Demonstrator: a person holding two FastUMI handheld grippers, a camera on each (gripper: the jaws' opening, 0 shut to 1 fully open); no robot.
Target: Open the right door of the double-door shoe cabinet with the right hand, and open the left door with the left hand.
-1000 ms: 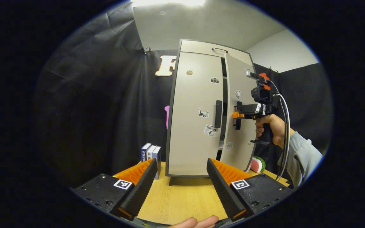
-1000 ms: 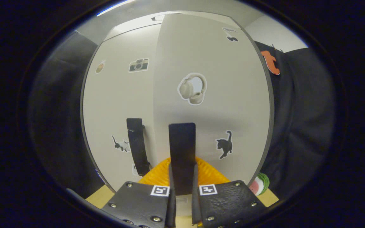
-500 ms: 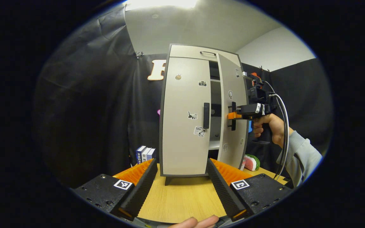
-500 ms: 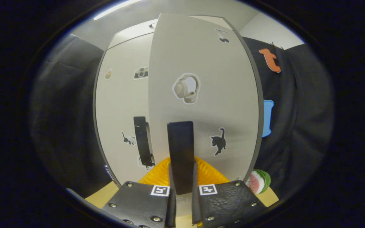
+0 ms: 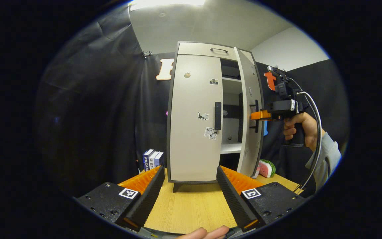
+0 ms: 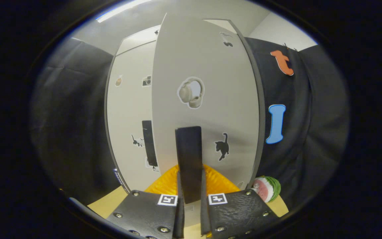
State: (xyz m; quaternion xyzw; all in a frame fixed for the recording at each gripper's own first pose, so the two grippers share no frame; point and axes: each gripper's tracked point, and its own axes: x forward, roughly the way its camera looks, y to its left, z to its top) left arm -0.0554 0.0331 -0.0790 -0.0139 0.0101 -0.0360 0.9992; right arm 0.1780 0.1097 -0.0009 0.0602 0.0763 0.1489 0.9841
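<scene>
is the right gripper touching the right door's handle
Touching. In the right gripper view the right gripper has both fingers pressed against the right door handle, with no gap on either side.

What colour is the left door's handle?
Black; the left door's handle shows best in the left gripper view.

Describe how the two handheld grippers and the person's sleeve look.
The left gripper has two ribbed, wedge-shaped fingers on black bodies, each marked with a square black-and-white tag. The right gripper has a black pistol-style handle, a camera block on top and grey cables looping down. The person's sleeve is light grey.
</scene>
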